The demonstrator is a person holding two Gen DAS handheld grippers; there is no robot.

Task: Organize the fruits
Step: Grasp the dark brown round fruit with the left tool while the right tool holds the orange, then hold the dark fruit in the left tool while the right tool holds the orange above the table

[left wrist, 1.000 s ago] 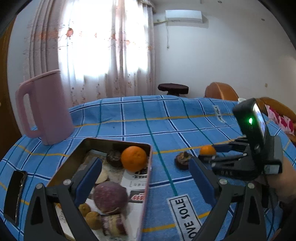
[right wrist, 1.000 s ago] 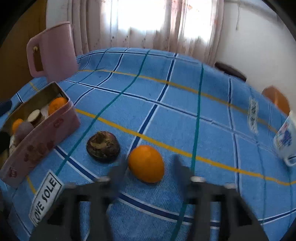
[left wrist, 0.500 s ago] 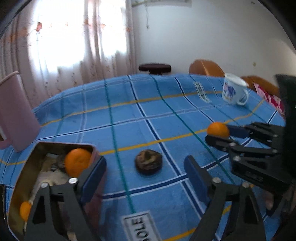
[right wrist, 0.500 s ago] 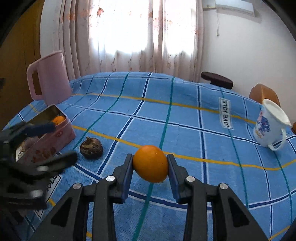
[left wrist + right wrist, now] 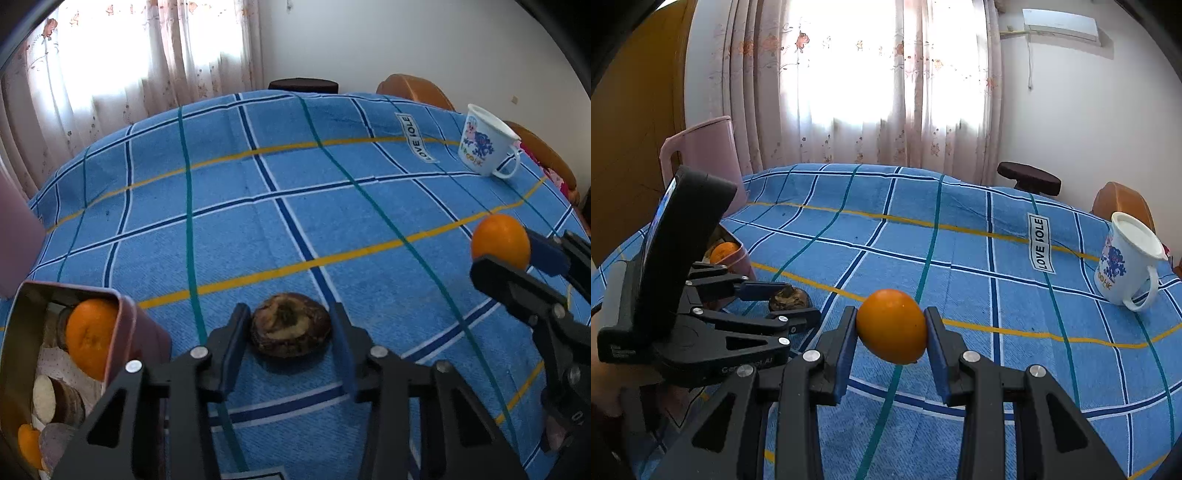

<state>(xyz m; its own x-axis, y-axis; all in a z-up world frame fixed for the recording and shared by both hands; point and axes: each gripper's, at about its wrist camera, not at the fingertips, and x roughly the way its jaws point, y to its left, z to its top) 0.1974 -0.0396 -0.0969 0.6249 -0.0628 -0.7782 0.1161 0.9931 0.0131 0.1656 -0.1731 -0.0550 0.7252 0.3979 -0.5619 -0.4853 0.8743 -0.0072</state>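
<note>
My right gripper (image 5: 891,332) is shut on an orange (image 5: 892,325) and holds it above the blue checked tablecloth; the orange also shows at the right of the left wrist view (image 5: 500,242). My left gripper (image 5: 290,334) has its jaws either side of a dark brown fruit (image 5: 290,329) lying on the cloth; small gaps show, so it is open around it. The same fruit shows in the right wrist view (image 5: 788,298). A pink metal tin (image 5: 125,317) at the left holds an orange (image 5: 90,338) and several other fruits.
A white mug with a blue print (image 5: 485,146) stands at the far right of the table, also in the right wrist view (image 5: 1126,266). A pink jug (image 5: 707,158) stands at the far left behind the tin. A dark stool (image 5: 1028,181) and orange chairs (image 5: 413,90) stand beyond the table.
My left gripper has swung right from the tin and come down around the dark brown fruit. My right gripper has closed on the orange and lifted it off the cloth.
</note>
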